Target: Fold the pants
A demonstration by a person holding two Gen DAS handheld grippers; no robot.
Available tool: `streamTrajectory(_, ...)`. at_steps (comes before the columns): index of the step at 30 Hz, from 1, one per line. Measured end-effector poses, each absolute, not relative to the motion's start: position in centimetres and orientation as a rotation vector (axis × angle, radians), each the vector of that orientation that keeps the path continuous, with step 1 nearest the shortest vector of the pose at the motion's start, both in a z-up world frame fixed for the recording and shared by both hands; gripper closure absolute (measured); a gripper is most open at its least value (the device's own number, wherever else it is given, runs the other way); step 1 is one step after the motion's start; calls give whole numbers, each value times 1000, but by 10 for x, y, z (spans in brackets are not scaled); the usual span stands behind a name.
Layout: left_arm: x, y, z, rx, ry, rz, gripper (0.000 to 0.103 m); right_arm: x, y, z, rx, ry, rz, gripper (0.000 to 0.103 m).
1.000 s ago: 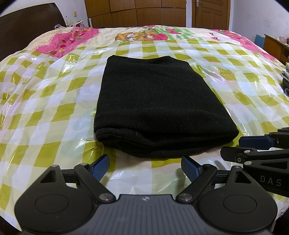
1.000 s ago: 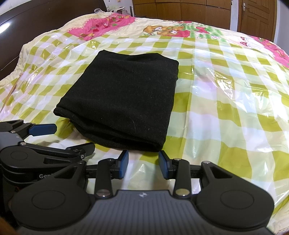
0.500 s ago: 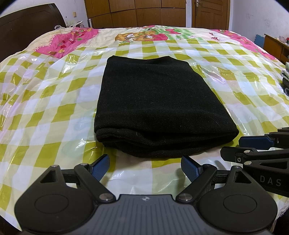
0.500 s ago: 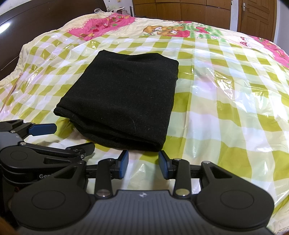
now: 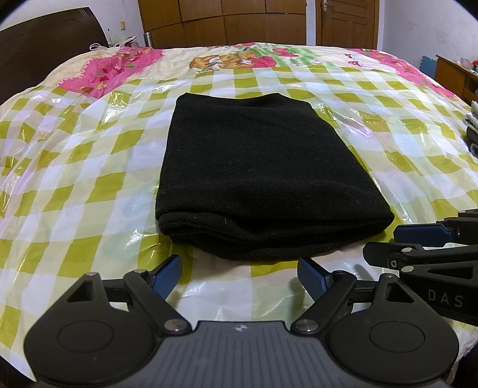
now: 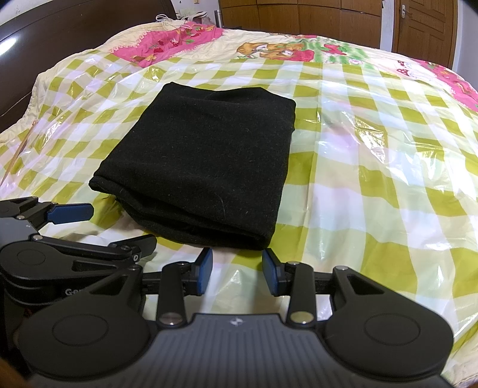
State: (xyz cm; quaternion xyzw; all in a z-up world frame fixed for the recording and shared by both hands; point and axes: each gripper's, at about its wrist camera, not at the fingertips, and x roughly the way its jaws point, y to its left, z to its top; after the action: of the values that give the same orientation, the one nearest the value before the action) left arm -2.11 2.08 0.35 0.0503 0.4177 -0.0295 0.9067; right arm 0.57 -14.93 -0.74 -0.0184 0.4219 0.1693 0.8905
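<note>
A wide bed (image 5: 89, 155) fills the room, spread with a glossy green-and-white checked plastic sheet (image 6: 373, 185) over a pink cartoon-print quilt (image 5: 119, 68). At the bed's left stands a dark wooden headboard (image 5: 44, 41). Beyond the bed's far edge runs a brown wooden wardrobe (image 5: 224, 21), with a wooden door (image 5: 348, 22) to its right and white wall (image 5: 418, 27) past that. A low wooden cabinet (image 5: 454, 74) sits off the bed's right side.

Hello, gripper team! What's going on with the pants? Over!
Left hand-held gripper open, empty. Right hand-held gripper open, empty. Black pants folded on checkered bed cover. Nothing blocking.
</note>
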Motion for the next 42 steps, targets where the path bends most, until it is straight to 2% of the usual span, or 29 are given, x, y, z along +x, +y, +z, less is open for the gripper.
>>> streamTrajectory(28, -23, 17, 4, 115, 844, -48, 10, 4, -148, -7, -36, 867, 352, 66)
streamTrajectory(42, -24, 15, 6, 113, 835, -54, 13, 3, -147, -5, -34, 862, 353, 65)
